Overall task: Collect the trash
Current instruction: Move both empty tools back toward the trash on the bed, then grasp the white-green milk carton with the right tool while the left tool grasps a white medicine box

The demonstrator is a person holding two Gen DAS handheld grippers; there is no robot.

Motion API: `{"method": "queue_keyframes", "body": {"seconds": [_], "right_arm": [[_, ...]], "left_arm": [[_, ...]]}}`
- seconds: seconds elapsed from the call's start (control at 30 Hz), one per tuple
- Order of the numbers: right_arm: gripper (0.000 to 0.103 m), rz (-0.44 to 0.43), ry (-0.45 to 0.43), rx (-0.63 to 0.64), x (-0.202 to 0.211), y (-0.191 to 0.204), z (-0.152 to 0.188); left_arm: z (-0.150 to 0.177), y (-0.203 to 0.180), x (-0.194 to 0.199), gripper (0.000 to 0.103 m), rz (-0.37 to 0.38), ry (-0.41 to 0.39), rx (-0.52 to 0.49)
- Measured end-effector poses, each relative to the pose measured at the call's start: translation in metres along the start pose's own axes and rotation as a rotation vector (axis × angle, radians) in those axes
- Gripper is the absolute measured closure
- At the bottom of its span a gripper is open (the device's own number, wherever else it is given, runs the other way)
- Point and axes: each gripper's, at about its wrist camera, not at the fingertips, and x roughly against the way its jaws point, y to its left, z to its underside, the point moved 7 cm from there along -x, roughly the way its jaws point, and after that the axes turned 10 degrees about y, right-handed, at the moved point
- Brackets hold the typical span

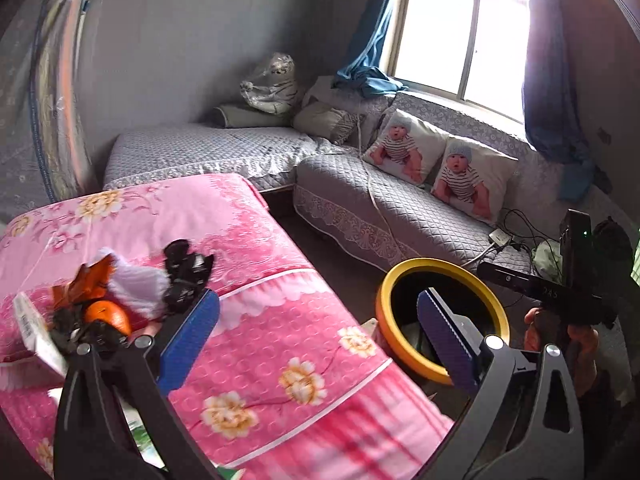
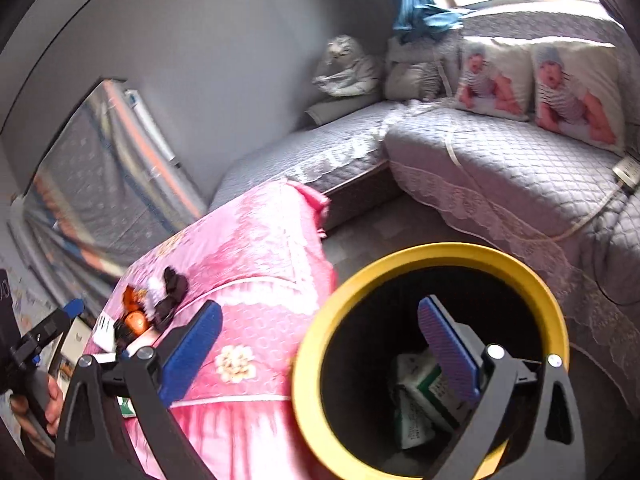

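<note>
Ahead and to the left of the left gripper [image 1: 318, 334], whose jaws stand wide and empty, the trash [image 1: 120, 296] lies heaped on the pink cloth [image 1: 256, 240]: an orange, wrappers, tissue, a black wad. To its right stands the bin [image 1: 442, 322]. The right gripper [image 2: 320, 346], spread wide and empty, hangs over the bin, a green-white pack [image 2: 420, 396] below.
</note>
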Motion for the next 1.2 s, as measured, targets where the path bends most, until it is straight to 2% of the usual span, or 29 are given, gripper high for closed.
{"method": "queue_keyframes", "body": {"seconds": [0.1,0.2,0.3,0.4,0.5,0.63,0.77,0.93,1.2], "right_arm": [[0.008,-0.138,0.142,0.155,-0.025,0.072,0.014],[0.008,-0.309,0.341,0.300,-0.054,0.147,0.040],[0.008,-0.424,0.534,0.368,-0.079,0.205,0.064],[0.008,-0.498,0.695,0.347,-0.103,0.246,0.077],[0.008,-0.473,0.756,0.397,-0.121,0.276,0.085],[0.009,-0.444,0.835,0.409,-0.144,0.300,0.087],[0.009,-0.396,0.883,0.411,-0.165,0.313,0.091],[0.009,-0.328,0.915,0.420,-0.190,0.313,0.095],[0.025,-0.296,0.949,0.438,-0.214,0.321,0.105]], "left_arm": [[0.028,0.058,0.043,0.008,-0.133,-0.037,0.059],[0.061,0.110,0.084,0.008,-0.305,-0.057,0.121],[0.096,0.146,0.116,0.008,-0.385,-0.057,0.197],[0.127,0.168,0.133,0.008,-0.394,-0.049,0.279],[0.148,0.178,0.139,0.008,-0.375,-0.046,0.326],[0.161,0.174,0.140,0.008,-0.349,-0.045,0.327],[0.167,0.170,0.133,0.008,-0.312,-0.031,0.326],[0.171,0.170,0.127,0.008,-0.308,-0.016,0.318],[0.176,0.181,0.120,0.008,-0.321,0.012,0.351]]}}
